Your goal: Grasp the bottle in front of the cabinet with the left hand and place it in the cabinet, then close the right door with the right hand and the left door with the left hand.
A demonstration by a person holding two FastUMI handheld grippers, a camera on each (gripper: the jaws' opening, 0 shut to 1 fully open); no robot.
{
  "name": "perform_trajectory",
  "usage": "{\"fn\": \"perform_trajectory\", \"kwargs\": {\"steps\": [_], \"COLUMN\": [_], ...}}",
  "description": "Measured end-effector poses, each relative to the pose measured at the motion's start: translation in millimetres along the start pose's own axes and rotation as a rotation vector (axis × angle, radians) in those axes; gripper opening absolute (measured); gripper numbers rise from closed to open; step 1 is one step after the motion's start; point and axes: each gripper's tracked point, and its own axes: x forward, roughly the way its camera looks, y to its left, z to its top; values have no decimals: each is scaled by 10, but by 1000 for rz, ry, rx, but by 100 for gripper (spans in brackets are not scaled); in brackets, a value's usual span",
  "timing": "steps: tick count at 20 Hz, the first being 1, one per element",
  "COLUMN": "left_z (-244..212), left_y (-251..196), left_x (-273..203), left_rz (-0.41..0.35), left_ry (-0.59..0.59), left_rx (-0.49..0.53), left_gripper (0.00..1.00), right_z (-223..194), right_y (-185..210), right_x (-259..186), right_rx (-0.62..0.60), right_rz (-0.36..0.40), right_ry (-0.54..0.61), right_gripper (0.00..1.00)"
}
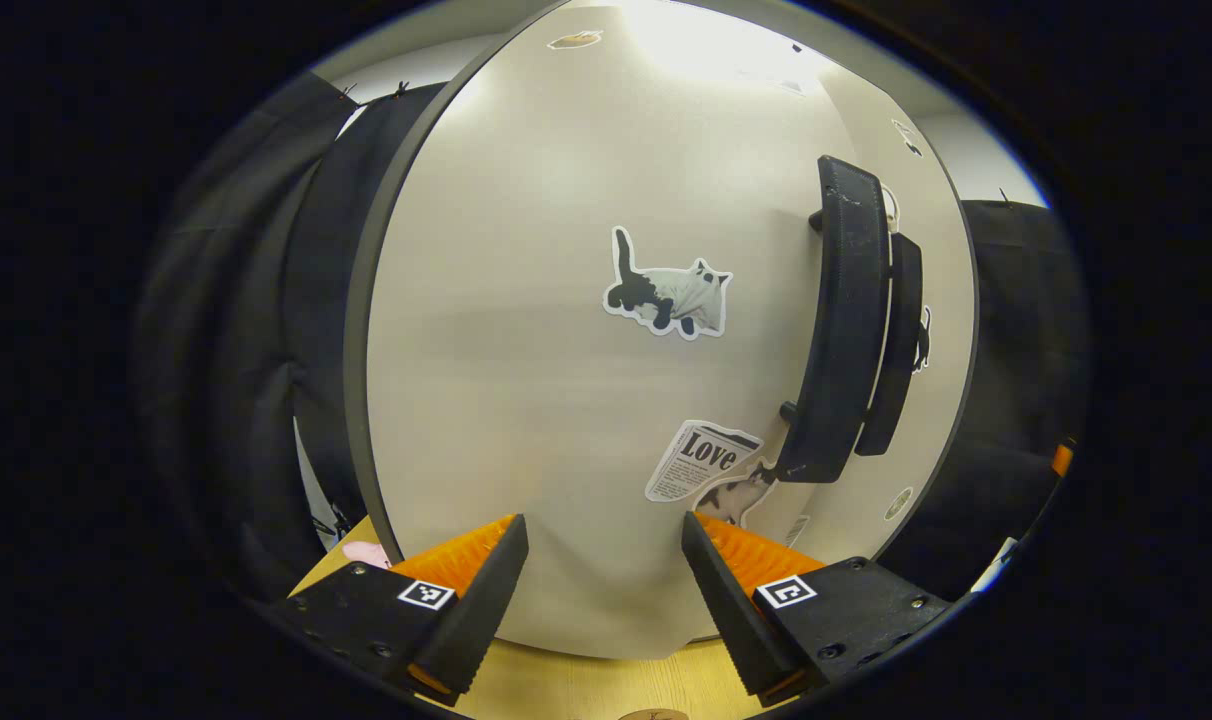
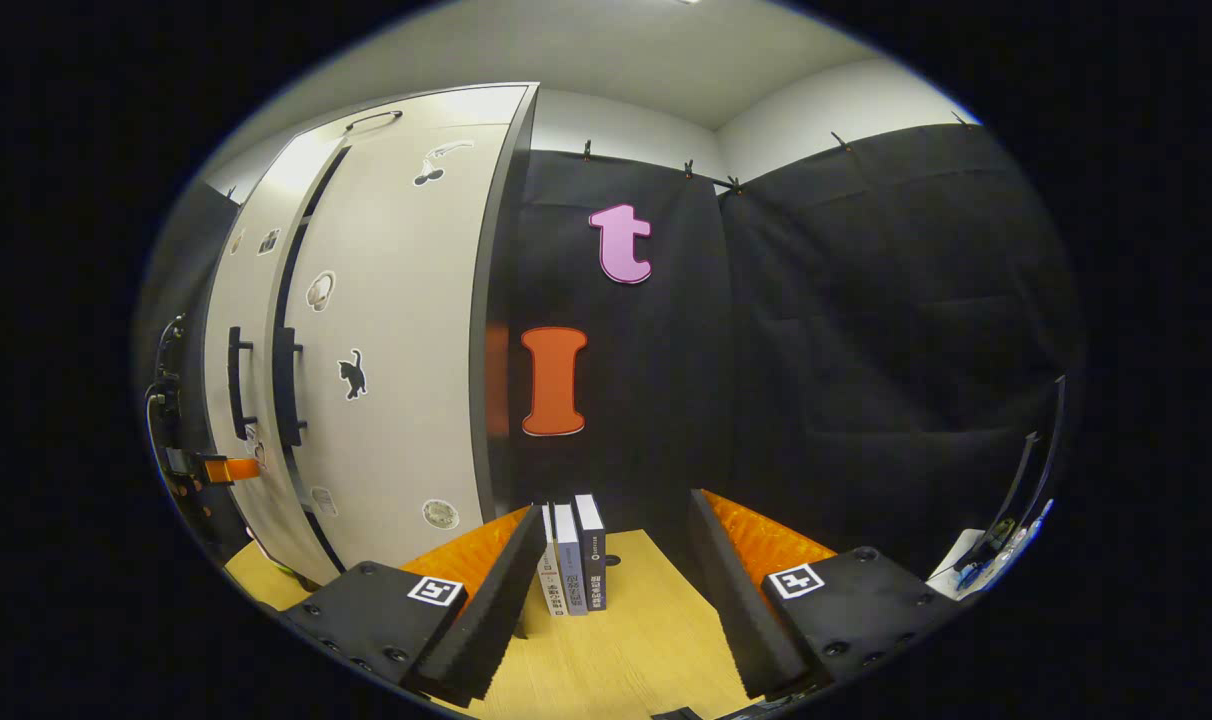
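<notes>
Left tool, jaws apart, nothing between them, hovers close against left door of cabinet, cat sticker at 12 o'clock, black bar handle at 2 o'clock. Right tool, jaws also apart and bare, hangs over wooden surface; three upright books just beyond, right door at 10 o'clock. Both doors look shut or nearly so, task judged near finished. Bottle presumably inside. Door: stiff, light panel; push flat near handle edge.
</notes>
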Motion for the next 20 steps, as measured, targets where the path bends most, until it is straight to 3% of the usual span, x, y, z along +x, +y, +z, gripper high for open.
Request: {"fn": "perform_trajectory", "kwargs": {"steps": [20], "left_z": [19], "left_y": [-15], "left_x": [-33], "left_rz": [62], "left_ry": [34], "left_rx": [22], "left_gripper": [95], "right_z": [-241], "right_y": [216], "right_x": [604], "right_rx": [21], "right_rz": [135], "right_ry": [46], "right_gripper": [95]}}
